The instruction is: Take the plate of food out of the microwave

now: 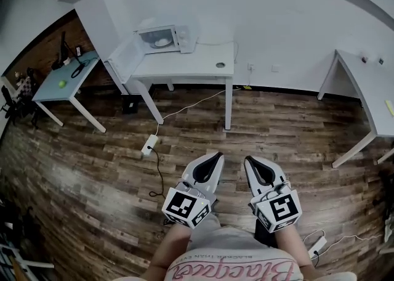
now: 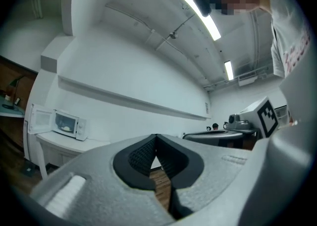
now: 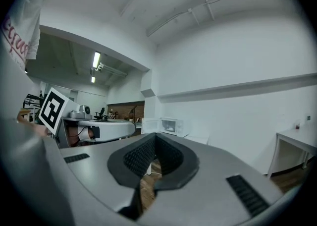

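Note:
Across the room a white microwave (image 1: 161,38) stands on a white table (image 1: 184,65), its door (image 1: 126,58) swung open to the left. Inside it lies a pale plate of food (image 1: 162,42). The left gripper view shows the same microwave (image 2: 67,123) small at the left, and the right gripper view has the microwave (image 3: 171,126) far off. My left gripper (image 1: 218,155) and right gripper (image 1: 247,159) are held side by side close to the person's body, well short of the table. Both are shut, with the left gripper (image 2: 156,136) and the right gripper (image 3: 155,135) holding nothing.
A small round object (image 1: 220,65) lies on the table's right end. A power strip (image 1: 149,144) and its cable lie on the wooden floor between me and the table. A light table with a green ball (image 1: 61,83) stands left; a white desk (image 1: 369,89) stands right.

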### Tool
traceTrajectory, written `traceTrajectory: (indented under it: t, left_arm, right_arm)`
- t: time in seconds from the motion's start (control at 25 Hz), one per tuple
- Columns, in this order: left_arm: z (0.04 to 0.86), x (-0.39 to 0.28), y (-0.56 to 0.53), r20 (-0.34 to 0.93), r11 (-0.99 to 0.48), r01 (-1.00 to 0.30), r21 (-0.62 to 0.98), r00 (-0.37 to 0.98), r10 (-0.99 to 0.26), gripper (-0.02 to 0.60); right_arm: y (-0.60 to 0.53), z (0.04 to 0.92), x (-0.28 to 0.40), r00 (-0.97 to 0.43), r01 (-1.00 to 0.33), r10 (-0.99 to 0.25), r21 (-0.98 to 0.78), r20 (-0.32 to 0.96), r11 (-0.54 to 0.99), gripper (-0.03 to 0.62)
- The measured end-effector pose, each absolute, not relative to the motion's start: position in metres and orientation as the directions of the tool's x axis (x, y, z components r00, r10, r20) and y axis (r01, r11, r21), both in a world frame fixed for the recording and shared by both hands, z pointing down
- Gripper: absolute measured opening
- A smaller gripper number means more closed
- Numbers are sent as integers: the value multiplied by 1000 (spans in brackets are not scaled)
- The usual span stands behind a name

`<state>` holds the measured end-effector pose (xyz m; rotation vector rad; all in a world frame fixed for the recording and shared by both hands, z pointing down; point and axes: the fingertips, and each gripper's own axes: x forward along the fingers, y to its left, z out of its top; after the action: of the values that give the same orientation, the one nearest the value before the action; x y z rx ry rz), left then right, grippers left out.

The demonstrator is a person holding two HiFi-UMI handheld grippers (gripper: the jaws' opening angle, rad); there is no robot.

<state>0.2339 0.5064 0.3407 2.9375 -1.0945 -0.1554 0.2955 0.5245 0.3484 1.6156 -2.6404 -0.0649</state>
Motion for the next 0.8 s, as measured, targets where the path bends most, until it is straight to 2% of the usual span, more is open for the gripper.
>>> traceTrajectory:
  t: [0.2, 0.48, 0.8]
  left_arm:
    - [346, 204, 486, -37, -706, -708, -16, 706, -707, 5]
    - [345, 172, 461, 19, -684, -725, 81, 687, -726, 5]
    - [343, 145, 426, -26, -681, -714, 161, 687, -726, 5]
  right_arm:
    - [498, 347, 264, -503, -863, -864, 24, 34, 504, 12]
    - [473, 345, 225, -594, -805, -803, -28, 48, 593, 12]
    - [436, 356, 192, -634, -770, -762, -21, 130, 637, 14]
